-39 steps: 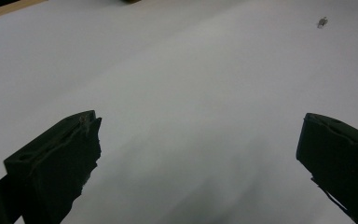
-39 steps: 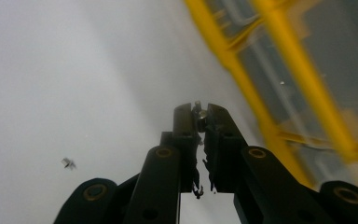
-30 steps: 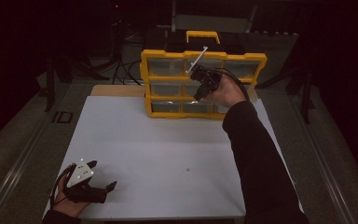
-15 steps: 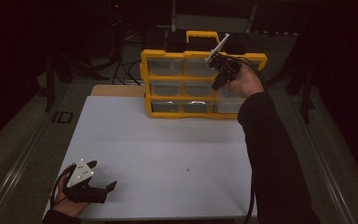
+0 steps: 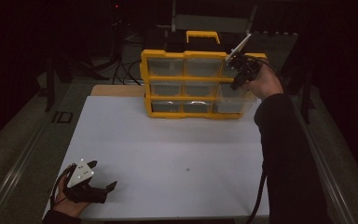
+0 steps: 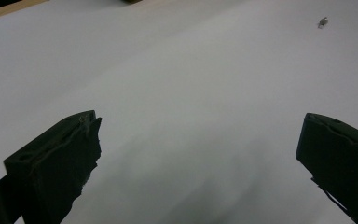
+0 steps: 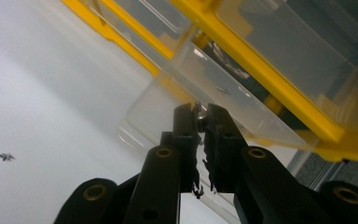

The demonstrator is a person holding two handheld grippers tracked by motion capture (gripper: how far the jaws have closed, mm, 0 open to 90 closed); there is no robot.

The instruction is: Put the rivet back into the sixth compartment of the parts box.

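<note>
At the far edge of the white counter (image 5: 168,149) stands one yellow organizer (image 5: 198,84) with clear drawers, three rows of them, a yellow handle on its black top. No brand, label or writing can be read anywhere on it. The lower right drawer (image 5: 235,100) is pulled out toward the person; in the right gripper view it shows as a clear tray (image 7: 205,107) jutting from the yellow frame.

The right gripper (image 5: 239,77) is raised in front of the organizer's upper right corner, held by a hand with a dark sleeve. Its jaws are pressed nearly together on one small metal piece (image 7: 199,112), gripped at the very tips with its shiny rounded end poking up above them. It is too small to name, and its long axis cannot be told. It sits just above the open drawer.

One more tiny dark object (image 5: 187,169) lies alone on the bare counter, well apart from both grippers; it also shows in the left gripper view (image 6: 324,22) and the right gripper view (image 7: 6,157).

The left gripper (image 5: 98,186) rests at the near left corner of the counter, jaws spread wide with nothing between them.
</note>
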